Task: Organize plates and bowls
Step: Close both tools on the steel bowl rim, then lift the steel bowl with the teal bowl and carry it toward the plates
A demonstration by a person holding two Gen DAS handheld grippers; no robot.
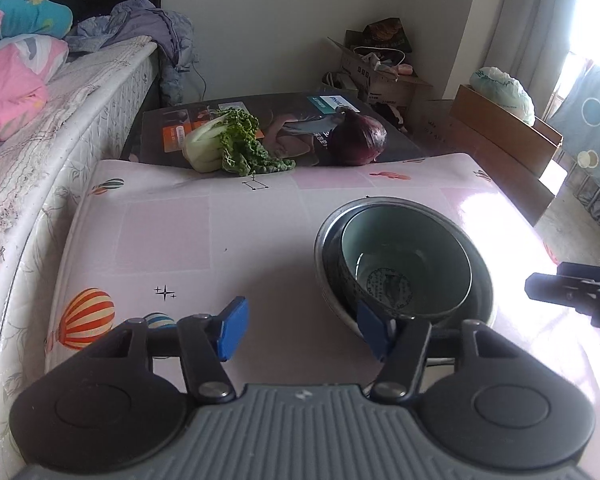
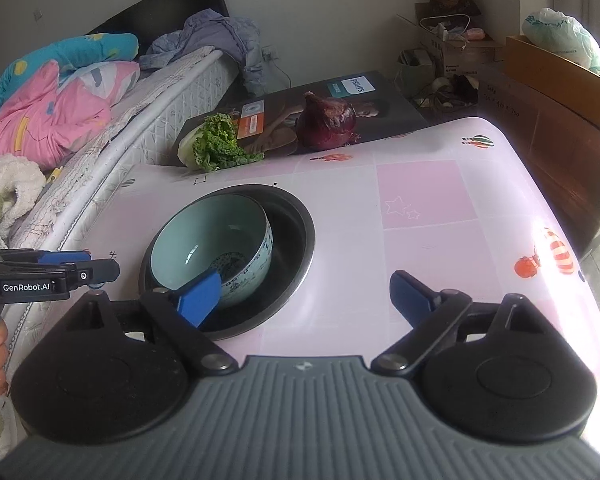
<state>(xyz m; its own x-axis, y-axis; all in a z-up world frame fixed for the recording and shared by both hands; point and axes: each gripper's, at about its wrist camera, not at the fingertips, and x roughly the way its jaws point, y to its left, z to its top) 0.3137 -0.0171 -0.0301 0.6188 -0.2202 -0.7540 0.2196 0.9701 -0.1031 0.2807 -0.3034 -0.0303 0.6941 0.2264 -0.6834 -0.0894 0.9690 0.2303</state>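
A pale teal ceramic bowl [image 1: 404, 256] [image 2: 204, 240] with a blue pattern leans tilted inside a wider dark metal bowl [image 1: 320, 240] [image 2: 296, 232] on the pink balloon-print table [image 1: 180, 232] [image 2: 420, 200]. My left gripper [image 1: 304, 332] [image 2: 96, 268] is open at the bowls' left side, and only bare tablecloth lies between its blue pads. Its right pad [image 1: 374, 332] overlaps the metal bowl's near rim; contact cannot be judged. My right gripper [image 2: 304, 296] [image 1: 540, 284] is open wide at the bowls' right. Its left pad [image 2: 198, 296] overlaps the teal bowl's near side.
A bok choy [image 1: 224, 146] [image 2: 212, 146] and a red onion [image 1: 360, 140] [image 2: 328, 122] lie on a printed box at the table's far edge. A bed [image 1: 40, 128] runs along the left. Cardboard boxes [image 1: 380, 72] and a wooden unit [image 1: 500, 132] stand at the back right.
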